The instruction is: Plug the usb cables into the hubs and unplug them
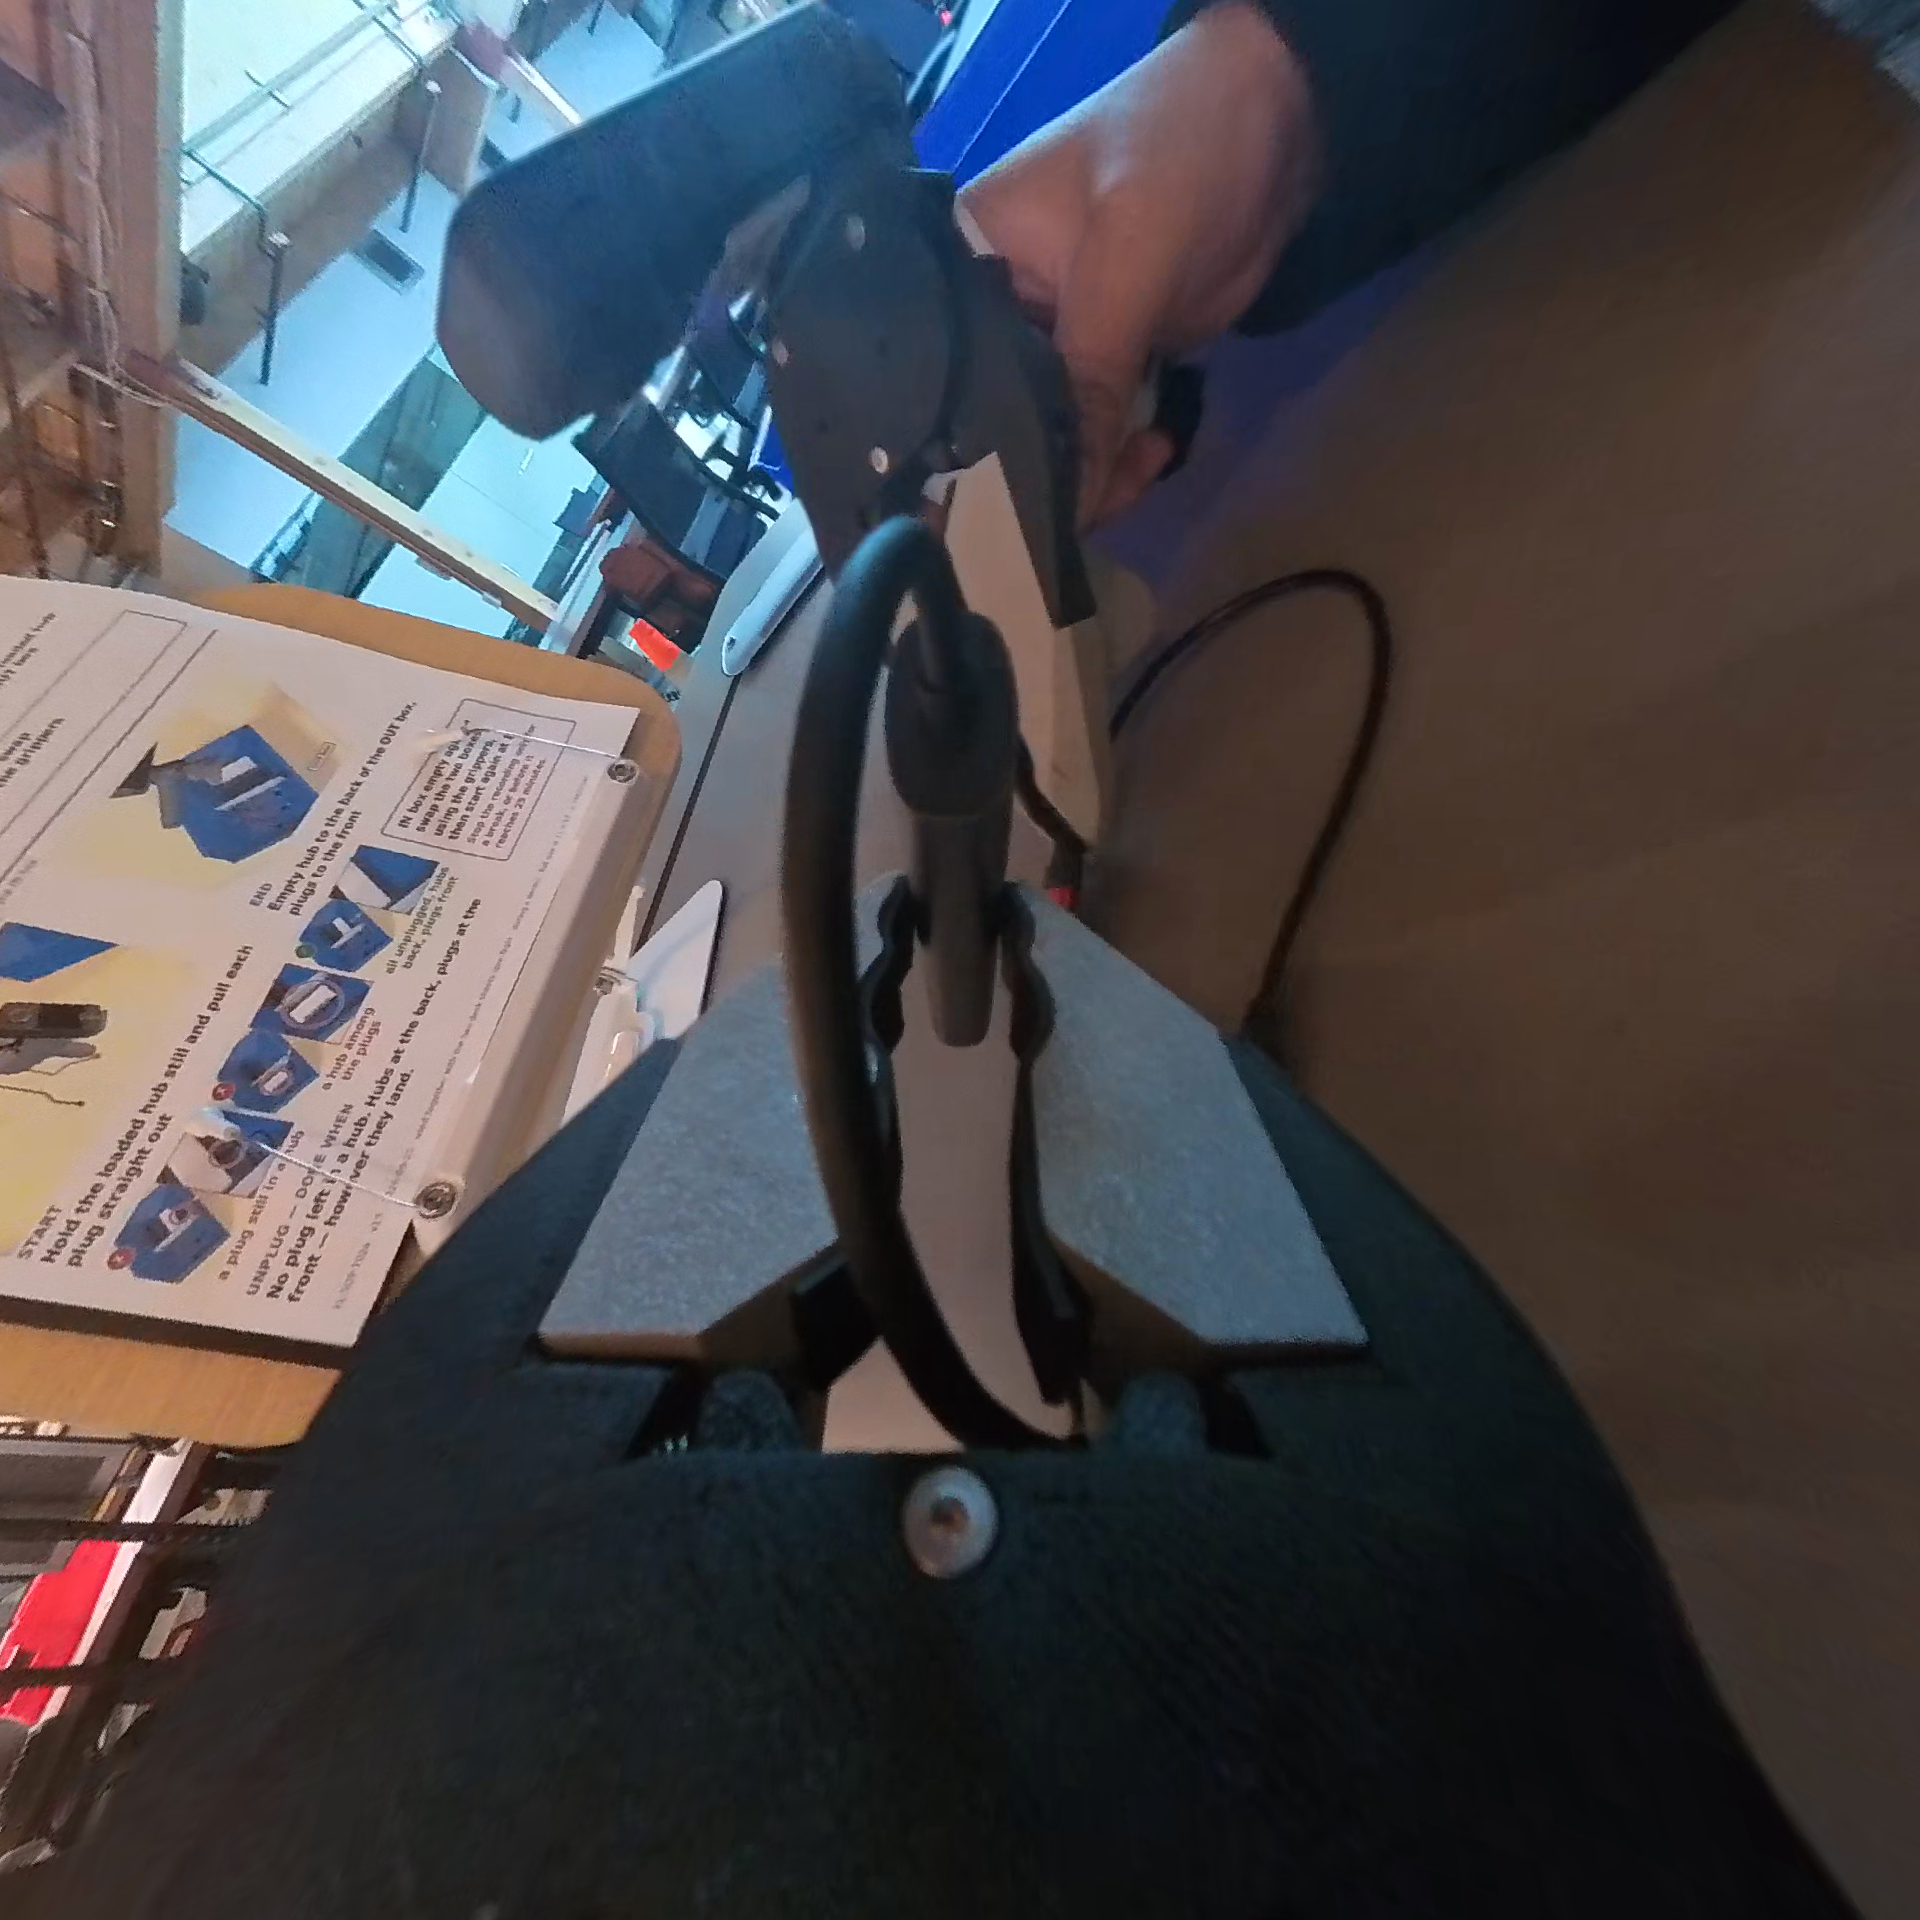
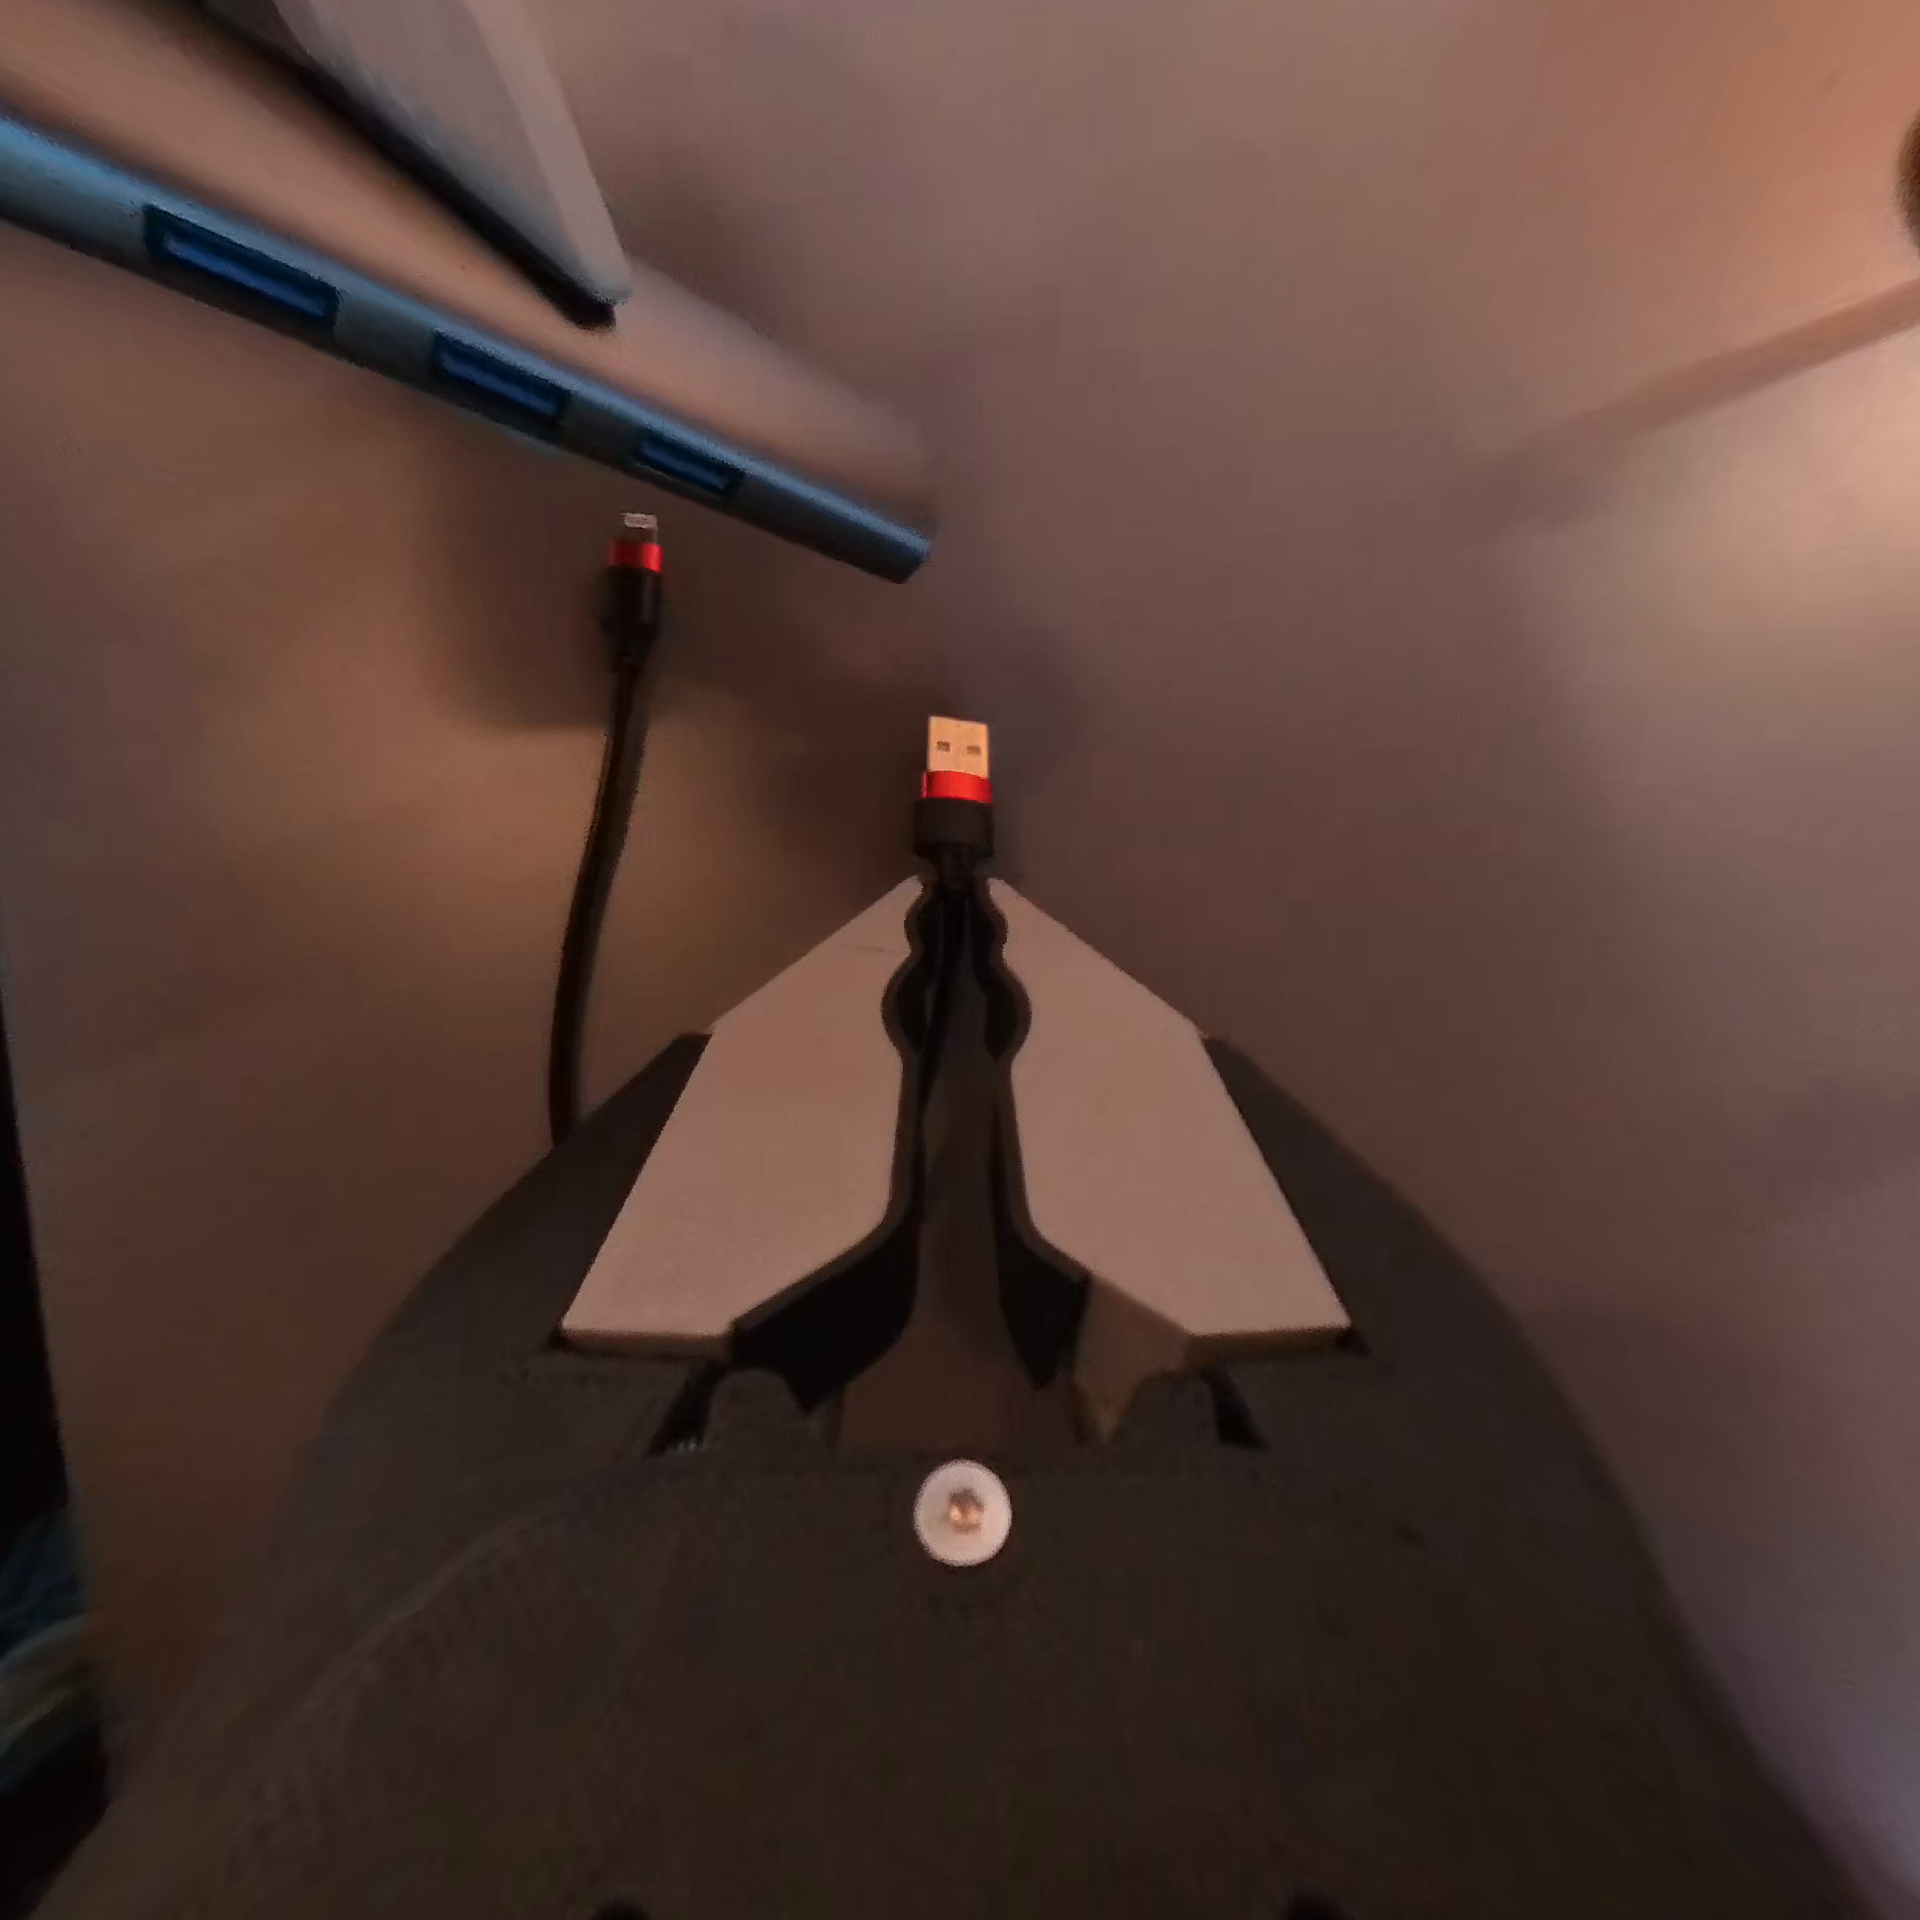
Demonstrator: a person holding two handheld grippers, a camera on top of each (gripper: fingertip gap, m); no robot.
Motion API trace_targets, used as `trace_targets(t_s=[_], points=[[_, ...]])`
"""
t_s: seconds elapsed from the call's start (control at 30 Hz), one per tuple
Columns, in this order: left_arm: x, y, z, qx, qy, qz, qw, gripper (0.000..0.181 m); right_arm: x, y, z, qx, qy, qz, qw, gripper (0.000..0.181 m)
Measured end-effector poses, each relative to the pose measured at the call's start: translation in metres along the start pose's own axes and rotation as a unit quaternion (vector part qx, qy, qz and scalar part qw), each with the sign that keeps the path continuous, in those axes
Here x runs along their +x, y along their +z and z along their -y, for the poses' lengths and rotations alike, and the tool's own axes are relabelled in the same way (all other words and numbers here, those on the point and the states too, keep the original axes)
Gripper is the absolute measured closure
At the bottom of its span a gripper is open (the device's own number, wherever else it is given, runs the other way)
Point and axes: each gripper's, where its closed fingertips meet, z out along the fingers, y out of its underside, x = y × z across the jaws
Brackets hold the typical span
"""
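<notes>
My left gripper (image 1: 956,909) is shut on the end of a thin grey USB hub (image 1: 951,935), seen edge-on, held above the table. The hub's thick black lead (image 1: 816,935) loops back past my fingers. In the right wrist view the hub (image 2: 582,410) slants across the upper left with three empty blue ports facing me. My right gripper (image 2: 956,883) is shut on a black USB cable just behind its plug (image 2: 958,774), which has a red collar and a metal tip pointing forward, clear of the hub. The cable's other small plug (image 2: 634,566) lies to the left.
A person's hand (image 1: 1132,239) holds the right gripper, whose dark fingers (image 1: 1023,447) show beyond the hub in the left wrist view. A printed instruction sheet (image 1: 260,935) stands at the left. The thin cable (image 1: 1351,727) curves over the brown tabletop (image 1: 1610,935). About 9 cm separates my left fingertips from my right.
</notes>
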Motion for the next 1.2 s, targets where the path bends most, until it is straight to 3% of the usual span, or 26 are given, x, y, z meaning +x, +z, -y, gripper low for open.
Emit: trace_targets(t_s=[0.17, 0.23, 0.3, 0.37, 0.5, 0.77, 0.97, 1.2], points=[[0.001, 0.001, 0.004, 0.011, -0.017, -0.008, 1.000, 0.167, -0.013, -0.012, 0.023, 0.062, -0.061, 0.008, 0.996, 0.146], [0.002, 0.000, 0.007, 0.016, -0.022, -0.010, 1.000, 0.168, -0.017, -0.013, 0.033, 0.083, -0.105, -0.019, 0.991, 0.124], [0.003, 0.001, 0.012, 0.027, -0.027, -0.015, 0.999, 0.168, -0.019, -0.012, 0.041, 0.097, -0.153, -0.065, 0.981, 0.127], [0.007, 0.001, 0.019, 0.038, -0.032, -0.025, 0.998, 0.167, -0.023, -0.010, 0.047, 0.106, -0.189, -0.094, 0.972, 0.143], [0.014, 0.003, 0.024, 0.043, -0.035, -0.044, 0.997, 0.168, -0.033, -0.003, 0.048, 0.110, -0.200, -0.083, 0.970, 0.160], [0.007, 0.002, 0.024, 0.049, -0.047, -0.025, 0.997, 0.163, -0.031, -0.008, 0.043, 0.096, -0.191, -0.072, 0.974, 0.165], [0.003, -0.007, 0.042, 0.103, -0.067, -0.025, 0.992, 0.164, -0.032, -0.005, 0.042, 0.095, -0.191, -0.070, 0.974, 0.165], [0.012, -0.006, 0.040, 0.085, -0.035, -0.037, 0.995, 0.165, -0.031, 0.001, 0.040, 0.094, -0.177, -0.061, 0.978, 0.160]])
